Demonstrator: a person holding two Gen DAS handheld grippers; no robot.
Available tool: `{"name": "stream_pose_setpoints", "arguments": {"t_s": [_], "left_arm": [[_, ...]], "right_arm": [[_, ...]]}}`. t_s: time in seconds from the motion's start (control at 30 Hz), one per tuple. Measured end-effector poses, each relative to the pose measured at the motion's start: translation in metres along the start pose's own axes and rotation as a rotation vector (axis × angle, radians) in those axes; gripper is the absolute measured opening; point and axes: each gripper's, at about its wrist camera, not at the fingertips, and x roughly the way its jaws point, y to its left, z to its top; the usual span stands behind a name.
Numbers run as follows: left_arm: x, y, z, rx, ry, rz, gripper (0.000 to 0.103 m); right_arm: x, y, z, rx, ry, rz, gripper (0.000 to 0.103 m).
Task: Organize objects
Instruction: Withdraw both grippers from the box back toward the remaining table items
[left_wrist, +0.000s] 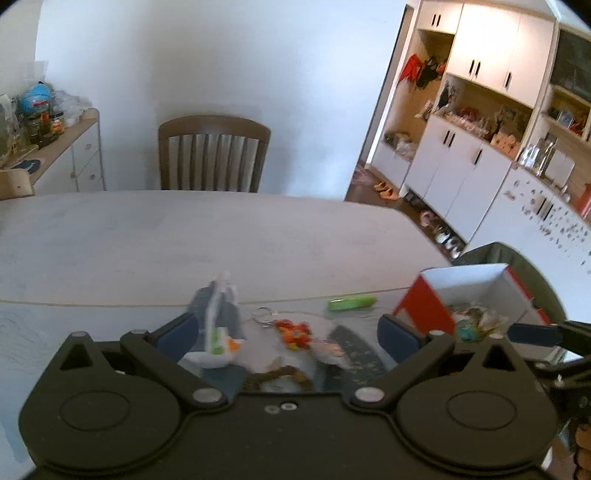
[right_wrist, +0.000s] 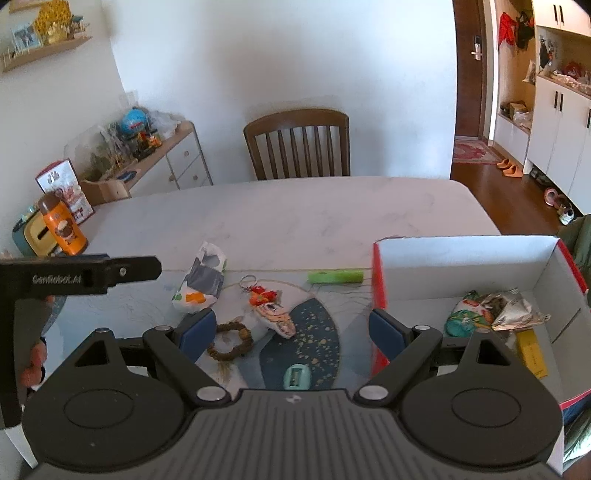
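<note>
Keychain (right_wrist: 263, 295) with the orange charm lies on the table mat, dead ahead between the right gripper (right_wrist: 291, 328)'s spread, empty jaws, long axis running away from the camera, ring at the far end. Red-walled box (right_wrist: 380, 280) sits just right of it. Left gripper (left_wrist: 288, 332) also spread wide, empty, over the same clutter. Right arm looks better lined up for the pick.

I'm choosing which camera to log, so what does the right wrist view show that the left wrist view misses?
Only the right wrist view shows the orange bottle, the teal item and the yellow item in the box.

Only the left wrist view shows the tall shelf unit's upper cupboards.

Both share the green tube, keyring charm, straw wreath, packet, red box and chair.
</note>
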Motion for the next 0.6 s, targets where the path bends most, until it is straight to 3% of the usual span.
{"name": "stream_pose_setpoints", "arguments": {"t_s": [0.17, 0.33, 0.6], "left_arm": [[0.019, 0.021, 0.0, -0.011, 0.028, 0.004, 0.103], [0.04, 0.03, -0.003, 0.046, 0.011, 0.054, 0.103], [0.081, 0.047, -0.007, 0.042, 0.0, 0.113, 0.102]], "right_arm": [[0.02, 0.02, -0.003, -0.005, 0.028, -0.001, 0.09], [0.042, 0.031, -0.011, 0.006, 0.067, -0.022, 0.09], [0.086, 0.028, -0.033, 0.022, 0.179, -0.011, 0.09]]}}
